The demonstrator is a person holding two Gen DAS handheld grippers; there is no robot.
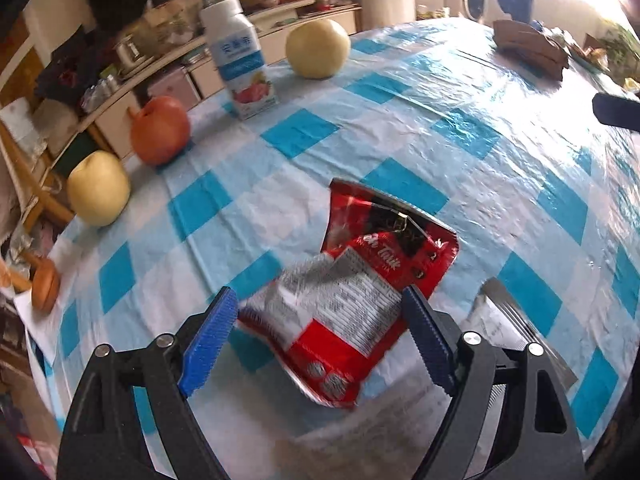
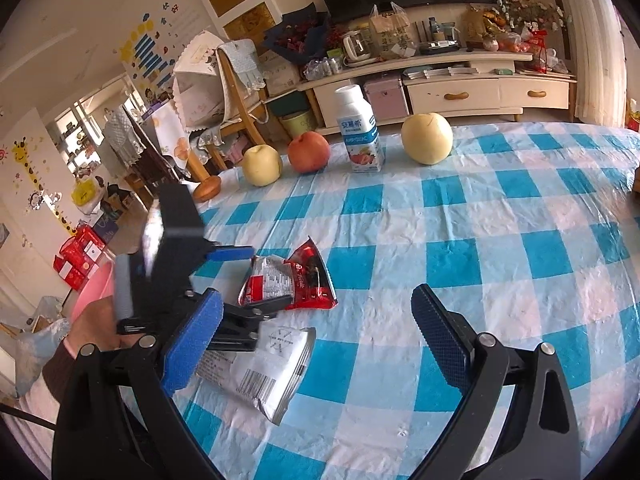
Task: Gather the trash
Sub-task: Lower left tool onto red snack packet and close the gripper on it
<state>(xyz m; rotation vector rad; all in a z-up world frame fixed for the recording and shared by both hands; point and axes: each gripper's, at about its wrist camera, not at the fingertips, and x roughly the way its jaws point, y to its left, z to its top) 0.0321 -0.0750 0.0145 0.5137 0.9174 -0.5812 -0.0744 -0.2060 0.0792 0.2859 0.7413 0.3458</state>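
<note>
A crumpled red snack wrapper [image 1: 360,280] lies on the blue-checked tablecloth [image 1: 460,152]. My left gripper [image 1: 320,312] is open with its blue fingers on either side of the wrapper's near end. The right wrist view shows the same wrapper [image 2: 292,280] with the left gripper [image 2: 248,280] around it. A silver foil wrapper [image 2: 264,372] lies flat nearer the front edge; it also shows in the left wrist view [image 1: 508,328]. My right gripper [image 2: 316,320] is open and empty above the cloth, just right of the silver wrapper.
Along the far table edge stand a yogurt bottle [image 2: 358,132], two yellow pears [image 2: 427,138] [image 2: 262,165], a red apple [image 2: 309,151] and a small brown pastry [image 2: 208,188]. A brown object [image 1: 532,48] sits at the far right. A pink bin [image 2: 94,292] stands off the left edge.
</note>
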